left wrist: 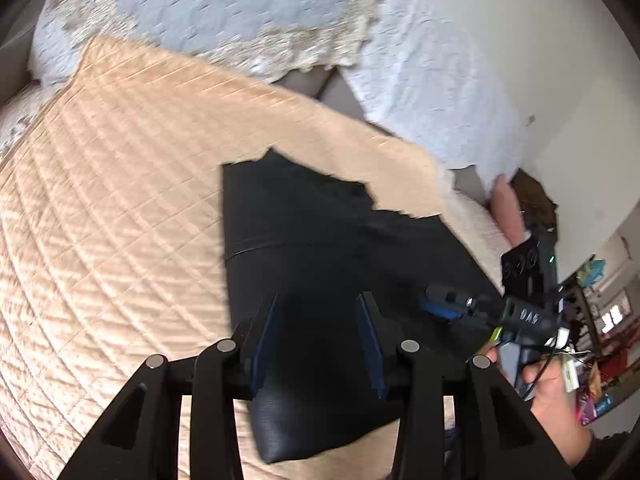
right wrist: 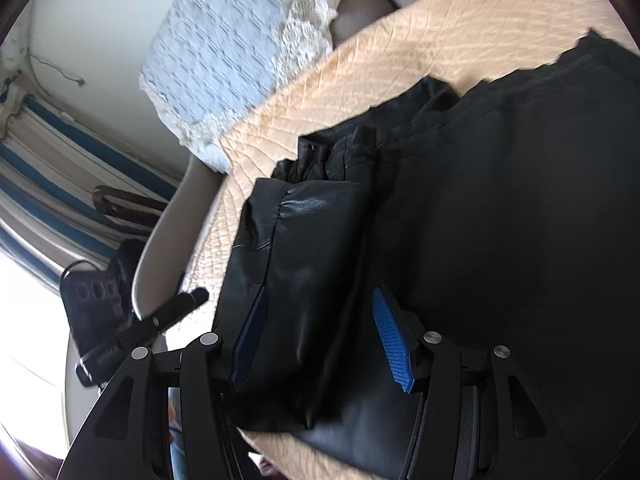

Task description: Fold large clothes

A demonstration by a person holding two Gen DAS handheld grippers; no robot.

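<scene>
My left gripper (left wrist: 316,340) hangs with jaws apart over the black garment (left wrist: 320,248), gripping nothing. My right gripper (right wrist: 320,336) straddles a shiny folded sleeve (right wrist: 304,248), pads clear. The garment lies on a peach quilt (left wrist: 120,184); white lace covers (left wrist: 224,4) lie beyond.

Black garment (left wrist: 320,240) on peach quilt (left wrist: 120,200)

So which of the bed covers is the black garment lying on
The peach quilt, with its stitched diamond pattern; the black garment rests on it. The white lace-edged cover lies further back.
</scene>
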